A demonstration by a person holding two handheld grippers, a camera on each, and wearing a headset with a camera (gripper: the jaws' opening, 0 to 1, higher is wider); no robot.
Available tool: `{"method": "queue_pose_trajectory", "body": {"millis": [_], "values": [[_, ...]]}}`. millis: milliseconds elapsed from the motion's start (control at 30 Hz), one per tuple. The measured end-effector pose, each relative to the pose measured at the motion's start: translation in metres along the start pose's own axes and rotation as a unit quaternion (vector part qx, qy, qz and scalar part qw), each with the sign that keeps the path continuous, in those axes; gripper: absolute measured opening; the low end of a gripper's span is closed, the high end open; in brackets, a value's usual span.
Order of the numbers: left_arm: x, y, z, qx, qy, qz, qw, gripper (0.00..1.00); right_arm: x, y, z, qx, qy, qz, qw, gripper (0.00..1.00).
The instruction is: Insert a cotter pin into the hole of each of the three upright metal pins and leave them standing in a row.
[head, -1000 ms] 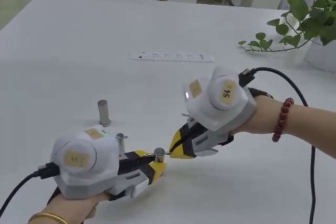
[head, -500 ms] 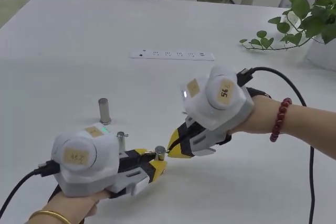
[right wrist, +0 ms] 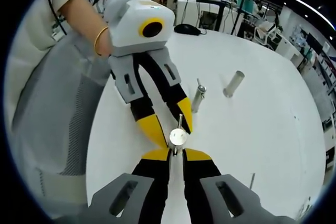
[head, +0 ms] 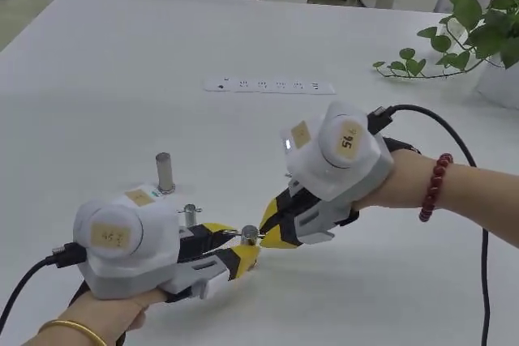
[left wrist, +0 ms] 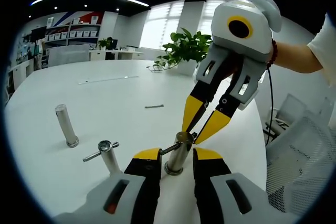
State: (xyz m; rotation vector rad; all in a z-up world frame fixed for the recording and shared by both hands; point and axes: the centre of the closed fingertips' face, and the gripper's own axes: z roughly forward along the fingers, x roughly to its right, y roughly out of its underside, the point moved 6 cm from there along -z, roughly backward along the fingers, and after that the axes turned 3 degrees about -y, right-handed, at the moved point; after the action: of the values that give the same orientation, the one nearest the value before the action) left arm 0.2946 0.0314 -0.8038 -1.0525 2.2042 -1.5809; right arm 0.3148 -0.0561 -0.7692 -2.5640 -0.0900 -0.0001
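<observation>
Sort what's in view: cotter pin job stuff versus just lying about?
Job: near pin, middle pin, far pin, held cotter pin, spare cotter pin, left hand-held gripper, right hand-held gripper.
Lying about: power strip, plant.

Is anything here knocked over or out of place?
Nothing stands out. All three pins stand upright: the far pin bare, the middle pin pinned, the near pin held by the left gripper, with the right gripper holding a cotter pin in its hole. A spare cotter pin lies loose on the table.
</observation>
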Motion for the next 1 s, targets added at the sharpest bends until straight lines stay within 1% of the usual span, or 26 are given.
{"method": "queue_pose_trajectory", "body": {"millis": [267,467,600,733,800,1000], "values": [[0.003,0.002,-0.002,-0.010,0.001,0.005,0.9999,0.23,0.000,-0.001,-0.003,0.003,0.003,0.004,1.0000,0.12],[0.003,0.002,-0.008,-0.019,0.000,0.009,0.9998,0.26,-0.001,0.002,-0.006,0.001,0.003,0.013,0.9999,0.11],[0.002,0.003,-0.014,-0.025,-0.001,0.012,0.9996,0.26,-0.002,0.002,-0.007,-0.003,0.003,0.016,0.9999,0.10],[0.003,0.002,-0.022,-0.029,-0.002,0.018,0.9994,0.26,-0.002,0.002,-0.006,-0.003,0.004,0.009,0.9999,0.05],[0.003,0.001,-0.026,-0.030,-0.003,0.018,0.9994,0.26,-0.002,0.001,-0.006,-0.006,0.005,-0.001,1.0000,0.05],[0.005,0.001,-0.035,-0.029,-0.005,0.021,0.9993,0.27,-0.002,0.001,-0.005,-0.007,0.004,-0.003,1.0000,0.05]]}}
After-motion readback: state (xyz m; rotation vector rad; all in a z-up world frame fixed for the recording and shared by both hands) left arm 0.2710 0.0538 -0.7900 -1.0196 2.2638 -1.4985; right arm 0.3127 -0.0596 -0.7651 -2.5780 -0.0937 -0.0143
